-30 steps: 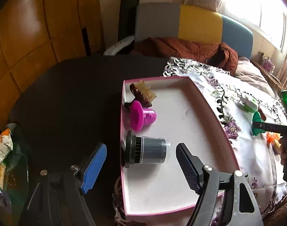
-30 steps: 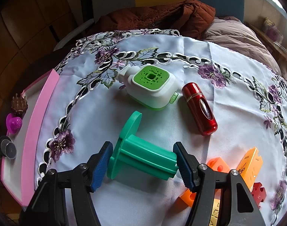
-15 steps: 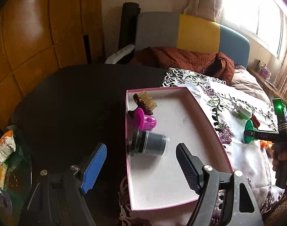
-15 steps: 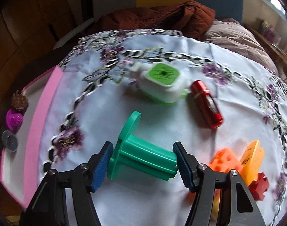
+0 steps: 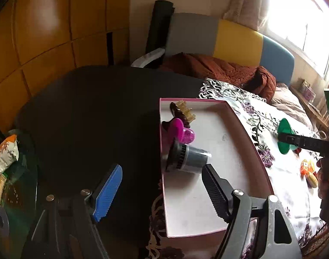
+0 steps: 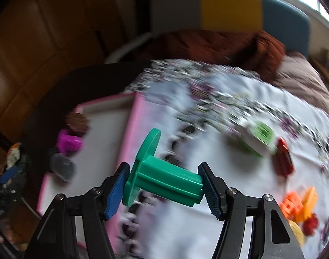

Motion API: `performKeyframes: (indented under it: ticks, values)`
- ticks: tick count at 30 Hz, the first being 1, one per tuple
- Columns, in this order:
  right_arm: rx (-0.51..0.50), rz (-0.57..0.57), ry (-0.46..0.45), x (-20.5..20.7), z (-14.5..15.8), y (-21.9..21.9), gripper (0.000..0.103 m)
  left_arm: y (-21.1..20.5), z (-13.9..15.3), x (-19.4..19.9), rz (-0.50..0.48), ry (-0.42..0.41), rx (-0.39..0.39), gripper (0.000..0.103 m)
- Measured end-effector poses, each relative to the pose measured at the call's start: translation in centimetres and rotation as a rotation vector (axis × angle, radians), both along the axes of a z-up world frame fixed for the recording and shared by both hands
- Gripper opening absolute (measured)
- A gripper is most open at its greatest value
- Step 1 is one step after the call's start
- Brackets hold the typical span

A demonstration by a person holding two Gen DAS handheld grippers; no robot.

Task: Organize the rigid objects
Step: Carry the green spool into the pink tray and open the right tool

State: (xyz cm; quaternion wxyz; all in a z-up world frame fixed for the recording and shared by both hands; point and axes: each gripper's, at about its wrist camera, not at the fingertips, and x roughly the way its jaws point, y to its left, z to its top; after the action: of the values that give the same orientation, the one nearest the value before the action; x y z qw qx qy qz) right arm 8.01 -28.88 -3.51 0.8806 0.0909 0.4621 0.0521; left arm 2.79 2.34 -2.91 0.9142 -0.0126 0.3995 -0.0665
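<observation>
Right wrist | right hand-held gripper [image 6: 163,185] tilted down | clamps green spool [image 6: 164,176]

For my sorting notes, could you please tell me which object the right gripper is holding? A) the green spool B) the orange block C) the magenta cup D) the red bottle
A: the right gripper pads press both ends of the green spool.

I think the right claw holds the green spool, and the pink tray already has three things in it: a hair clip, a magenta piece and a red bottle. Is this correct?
Not quite. The third thing in the pink tray is a dark grey cylinder, not a red bottle; the left wrist view shows it beside the hair clip and magenta piece. The right claw does hold the green spool.
</observation>
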Motion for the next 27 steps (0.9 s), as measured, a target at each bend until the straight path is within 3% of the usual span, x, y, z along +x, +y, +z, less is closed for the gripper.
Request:
performKeyframes:
  ticks: [6,15,22,27]
  values:
    - [0.006,0.104,-0.008,3.1,0.8,6.4,0.066,1.9,-0.3,0.5,0.045,0.022,-0.062,0.077]
    - [-0.022,0.168,0.088,7.9,-3.5,13.1,0.066,3.4,-1.3,1.2,0.048,0.076,-0.117,0.074]
    - [-0.006,0.169,0.111,8.9,-4.7,13.7,0.067,3.6,-1.4,1.0,0.046,0.071,-0.103,0.071]
    - [0.016,0.146,0.064,7.4,-3.2,12.2,0.077,3.3,-1.2,1.1,0.046,0.069,-0.106,0.071]
